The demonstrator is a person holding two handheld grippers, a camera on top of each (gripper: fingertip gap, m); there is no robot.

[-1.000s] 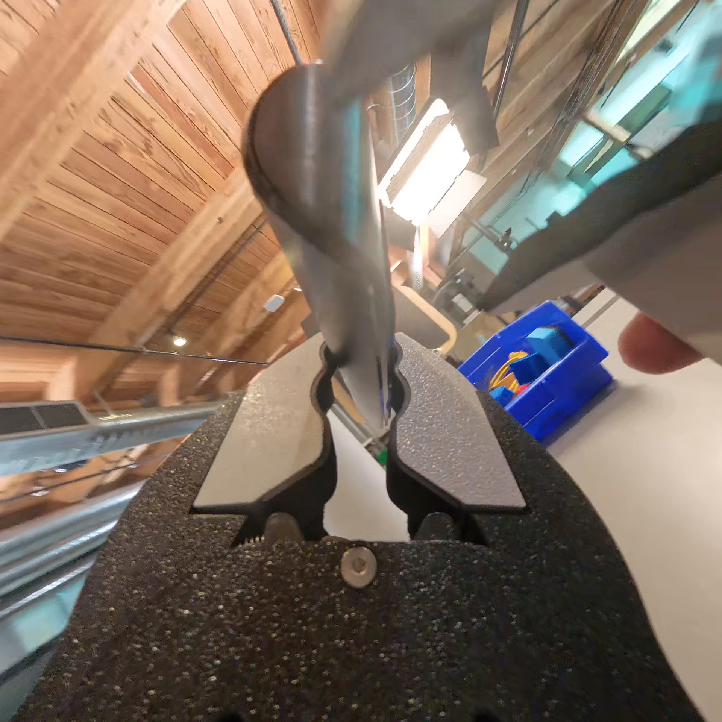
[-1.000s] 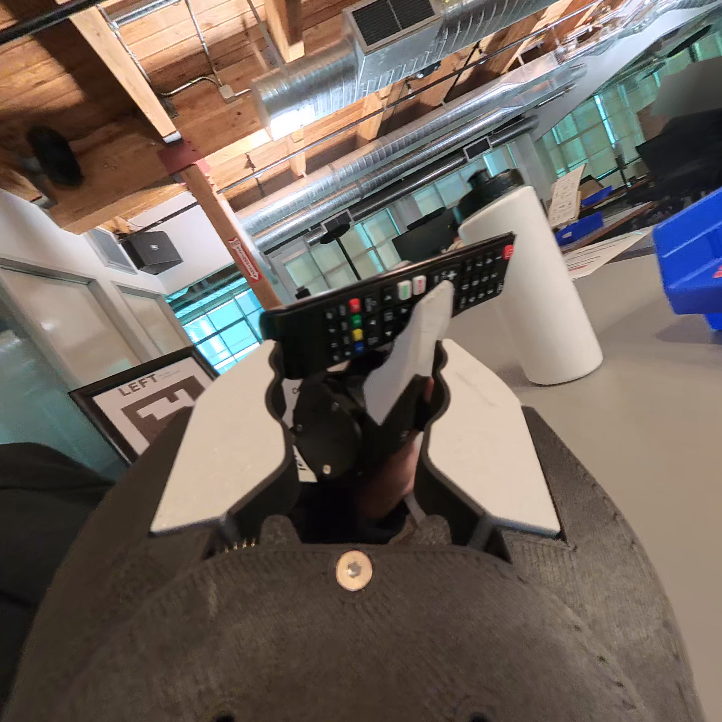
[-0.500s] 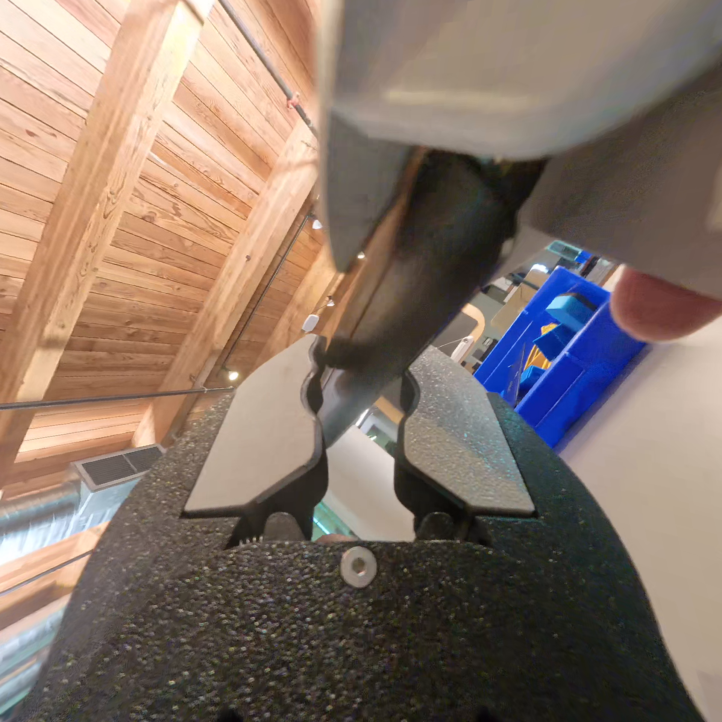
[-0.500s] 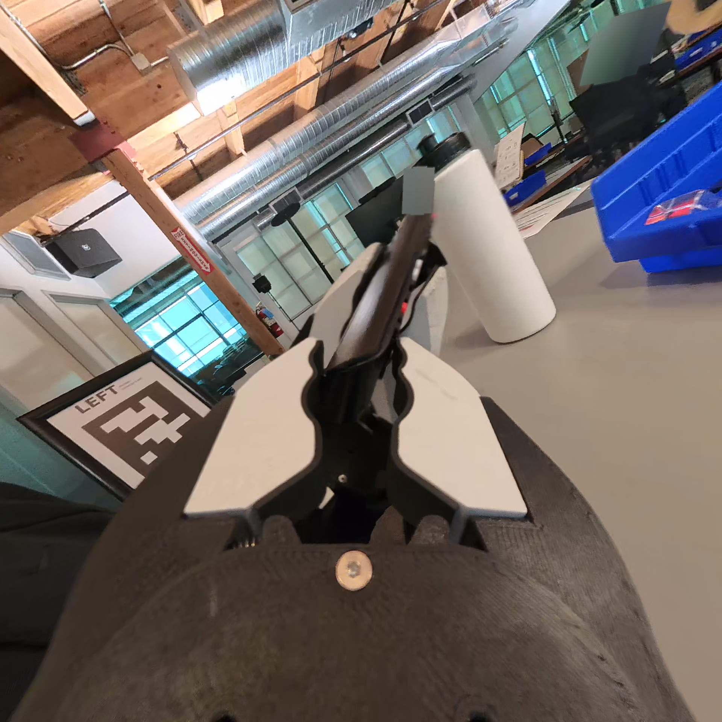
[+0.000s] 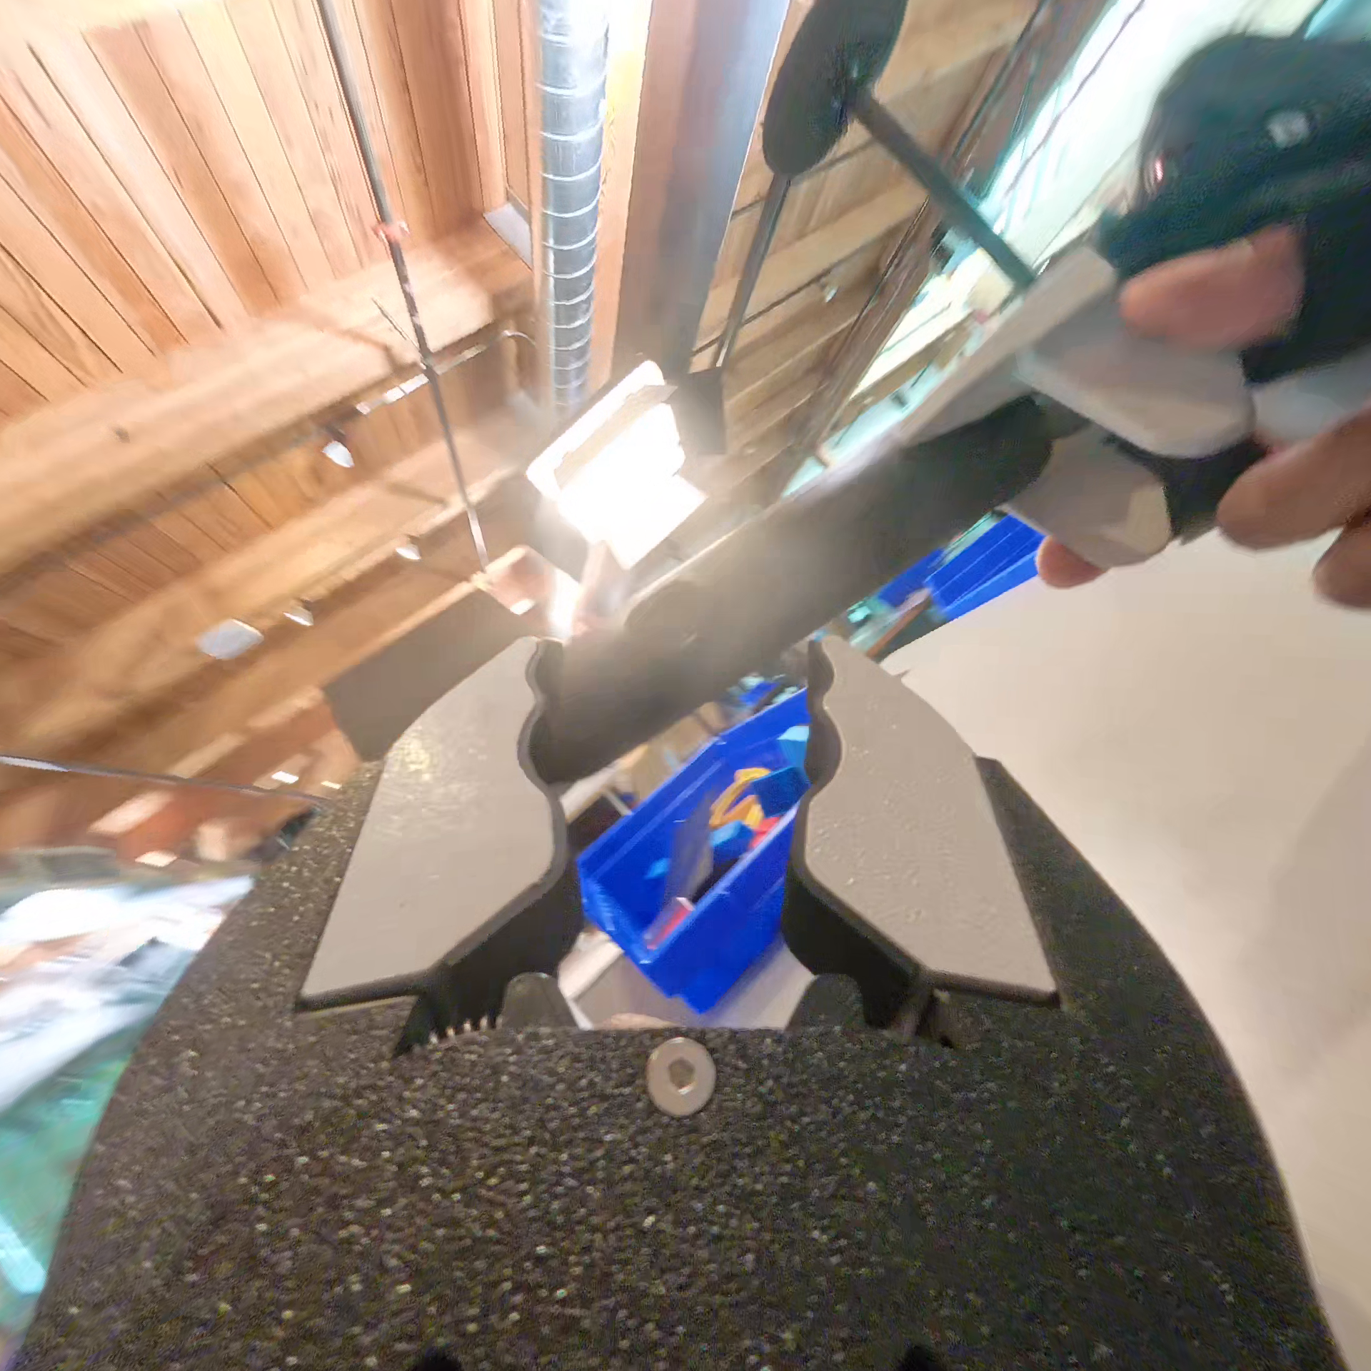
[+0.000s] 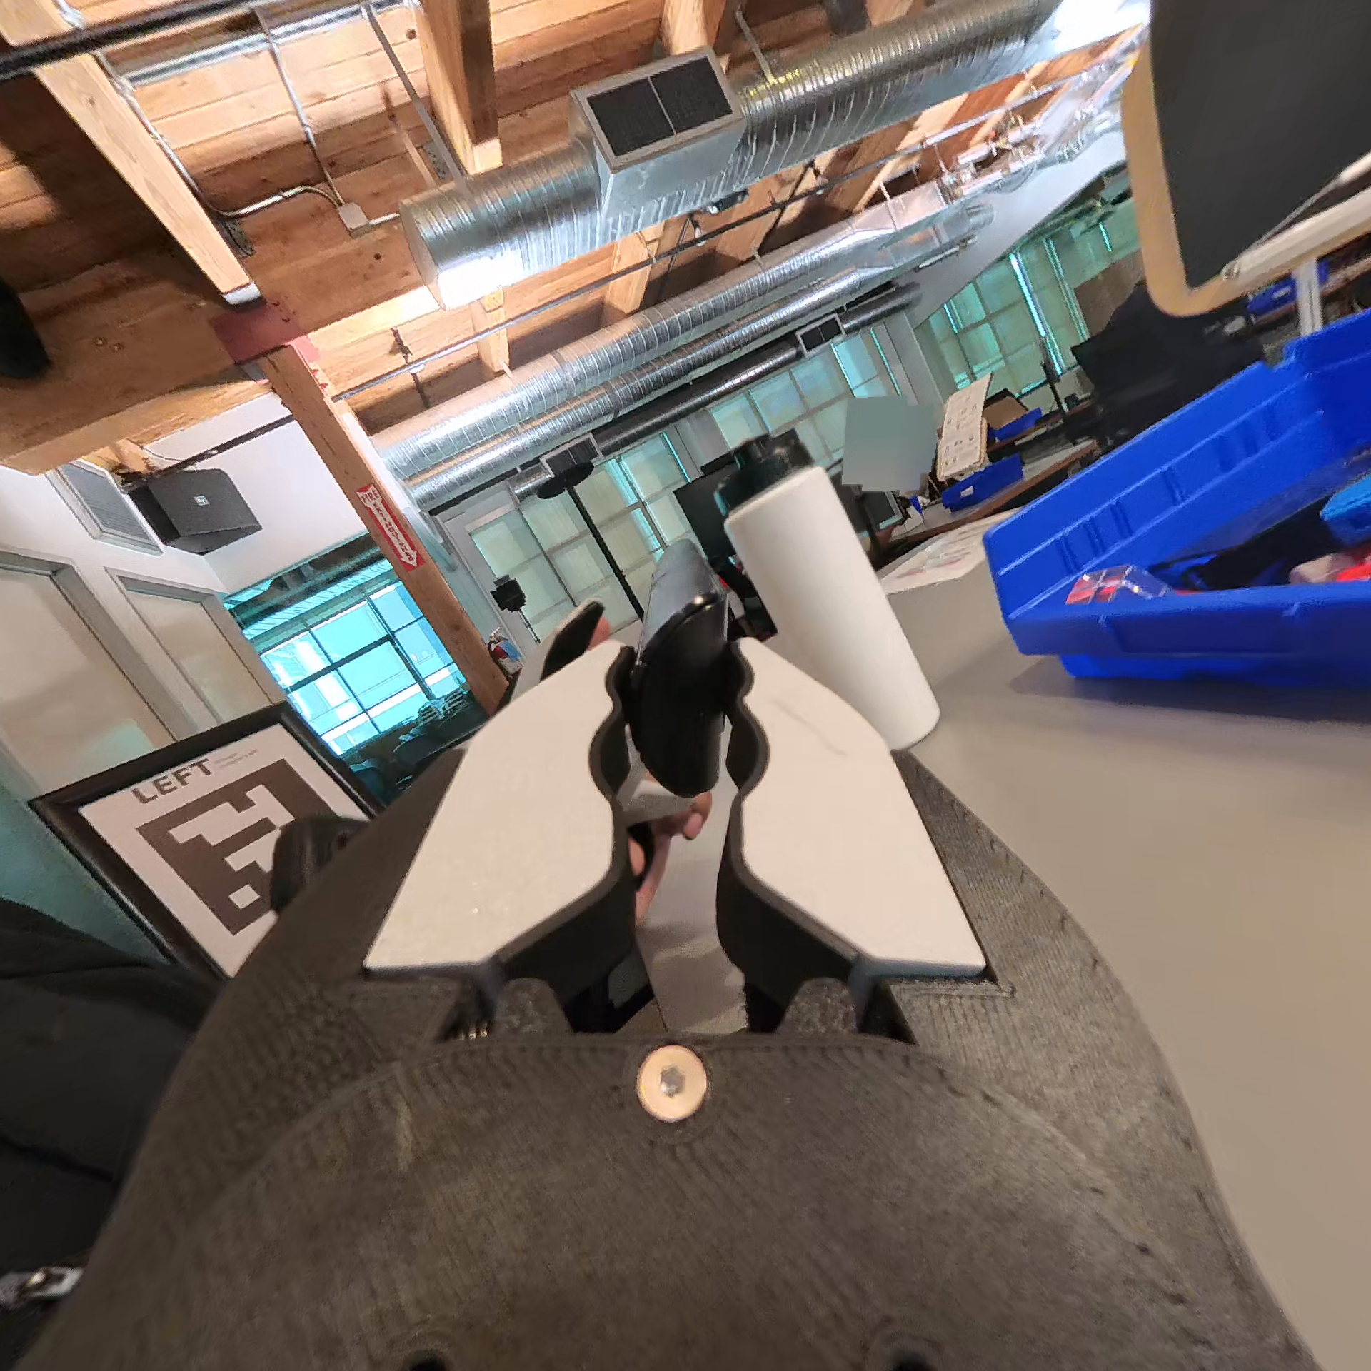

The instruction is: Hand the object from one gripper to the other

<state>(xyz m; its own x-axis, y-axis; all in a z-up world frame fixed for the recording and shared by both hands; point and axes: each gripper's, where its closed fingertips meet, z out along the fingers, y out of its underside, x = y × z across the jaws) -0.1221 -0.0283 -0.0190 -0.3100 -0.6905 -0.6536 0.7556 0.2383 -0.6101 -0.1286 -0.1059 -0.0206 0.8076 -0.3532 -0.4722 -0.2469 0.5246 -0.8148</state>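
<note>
Clamping the remote point(image 6: 679, 697) in my right gripper point(image 6: 676, 694), its far end reaching between my left gripper's point(image 5: 671, 708) spread jaws. I'd back left straight off without brushing it; blue bin point(image 5: 690, 912) sits beyond.

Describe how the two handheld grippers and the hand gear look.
The left gripper has dark grey finger plates on a speckled black body. The right gripper has pale grey plates on a ribbed dark body. Each has a silver hex screw. The hand wears a black fingerless glove.
</note>
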